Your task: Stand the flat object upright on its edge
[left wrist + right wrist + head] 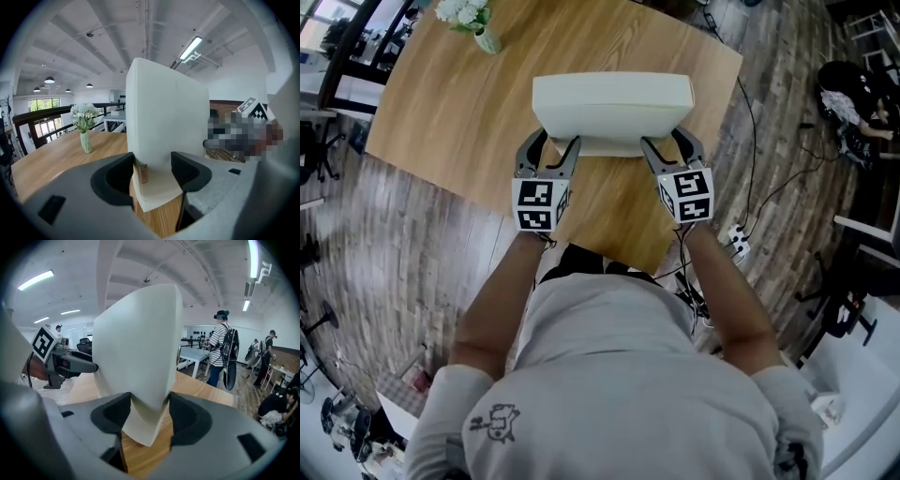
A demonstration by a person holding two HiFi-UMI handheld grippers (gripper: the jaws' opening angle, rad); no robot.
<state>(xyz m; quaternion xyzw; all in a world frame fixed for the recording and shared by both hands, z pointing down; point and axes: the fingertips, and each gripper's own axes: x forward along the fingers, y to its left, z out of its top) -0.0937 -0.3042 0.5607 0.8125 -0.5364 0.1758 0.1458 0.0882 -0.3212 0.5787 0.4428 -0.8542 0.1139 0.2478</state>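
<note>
One small cushion (166, 117) tag (143, 173), print illegible

flat object (612, 103) off-white, plain. table (431, 122) light wood grain. left gripper (554, 146), right gripper (667, 142) grey; pads (112, 180) black; marker cubes (534, 204) black-and-white squares. vase (487, 41) pale green, flowers (461, 11) white. floor (412, 253) dark brown planks. shirt (619, 375) light grey.

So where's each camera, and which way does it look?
Head view: on the person's head, looking down at table, white cushion, both arms.
Left gripper view: on the left gripper, looking along its jaws clamping the cushion; vase beyond.
Right gripper view: on the right gripper, same cushion clamped; the left gripper shows.
All share the cushion.
</note>
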